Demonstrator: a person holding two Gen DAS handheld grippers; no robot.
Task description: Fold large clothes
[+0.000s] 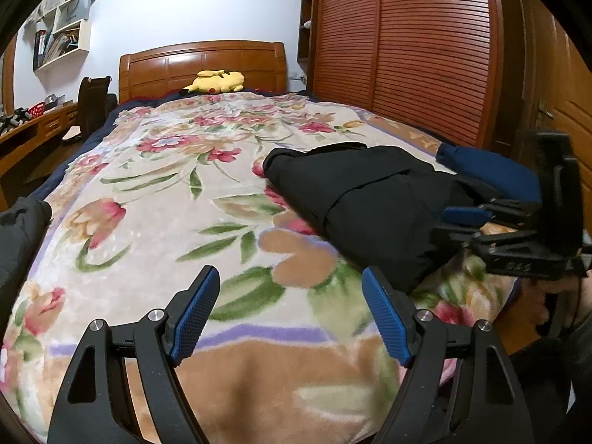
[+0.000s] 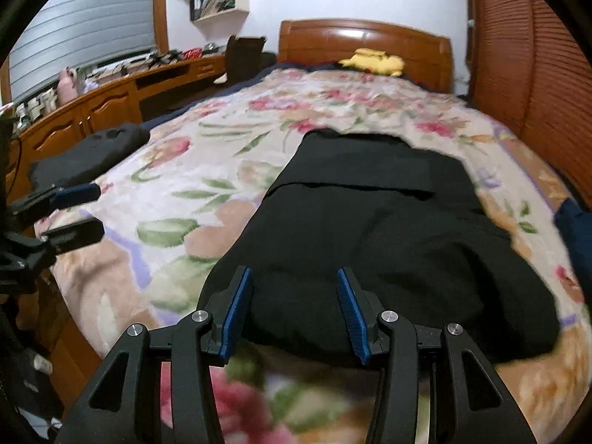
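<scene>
R gripper (image 2: 294, 310) jaws apart over near edge of black garment (image 2: 370, 229), not pinching; L gripper (image 1: 290, 310) wide open, garment to its right on blanket (image 1: 148, 192).

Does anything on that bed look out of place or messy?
Nothing is spilled or damaged. The black garment lies on the floral blanket in a loose, uneven fold, with a rumpled near edge. A dark blue garment sits bunched at the bed's right edge. Both grippers hover with jaws open.
</scene>
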